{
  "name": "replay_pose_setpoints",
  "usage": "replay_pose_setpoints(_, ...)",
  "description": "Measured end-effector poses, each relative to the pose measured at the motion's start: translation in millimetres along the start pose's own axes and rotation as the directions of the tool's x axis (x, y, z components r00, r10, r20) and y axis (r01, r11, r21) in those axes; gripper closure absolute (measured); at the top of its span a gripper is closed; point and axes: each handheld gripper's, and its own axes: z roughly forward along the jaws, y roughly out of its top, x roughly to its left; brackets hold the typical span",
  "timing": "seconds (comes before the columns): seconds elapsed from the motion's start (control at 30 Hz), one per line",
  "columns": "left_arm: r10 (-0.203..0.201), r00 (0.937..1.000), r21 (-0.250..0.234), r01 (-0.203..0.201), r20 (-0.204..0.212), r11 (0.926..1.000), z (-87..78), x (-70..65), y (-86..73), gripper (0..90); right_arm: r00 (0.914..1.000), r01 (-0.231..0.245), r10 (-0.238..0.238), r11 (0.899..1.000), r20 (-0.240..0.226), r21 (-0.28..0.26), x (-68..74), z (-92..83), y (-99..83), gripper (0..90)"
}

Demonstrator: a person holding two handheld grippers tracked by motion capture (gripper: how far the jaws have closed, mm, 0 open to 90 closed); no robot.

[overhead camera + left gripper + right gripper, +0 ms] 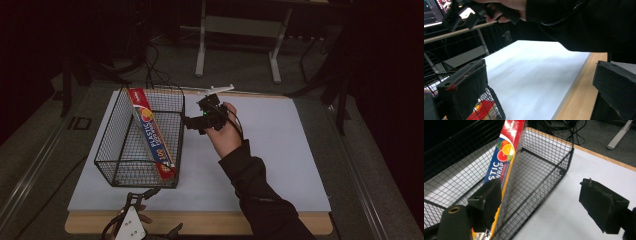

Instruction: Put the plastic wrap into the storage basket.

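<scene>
One box (151, 134) of plastic wrap sits inside the wire basket (116, 131), leaning diagonally, its far end propped on the basket's back rim and its near end down at the front corner. The right claw (192, 123) hovers just beside the basket's right wall, jaws spread wide with nothing between them; in the right gripper view the box (503, 157) is ahead of the left jaw, behind the mesh (544, 172). No contact with box or basket. The left claw (146, 194) waits low at the near worktop (280, 150) edge, just in front of the basket, jaws also wide apart and empty; the basket corner (491, 105) is close behind its left jaw. Judgement: placing looks done, since the box is already in the basket and both claws are free. What's left, if anything, is laying the box flat or pulling the right claw clear.
</scene>
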Motion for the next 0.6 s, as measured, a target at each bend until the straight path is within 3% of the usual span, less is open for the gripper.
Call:
replay_pose_setpoints(0.37, 0.006, 1.0000, 0.004, -0.006, 0.004, 1.0000, 1.4, -0.2, 0.4, 0.1, 0.9996, -0.011, 0.012, 1.000, 0.025, -0.014, -22.8, -21.6, -32.1, 18.0)
replay_pose_setpoints(0.6, 0.001, 1.0000, 0.003, -0.001, 0.004, 1.0000, 1.1, -0.4, 0.3, 0.1, 0.9994, 0.015, -0.014, 1.000, 0.032, -0.017, -30.0, -33.7, -54.2, 17.8)
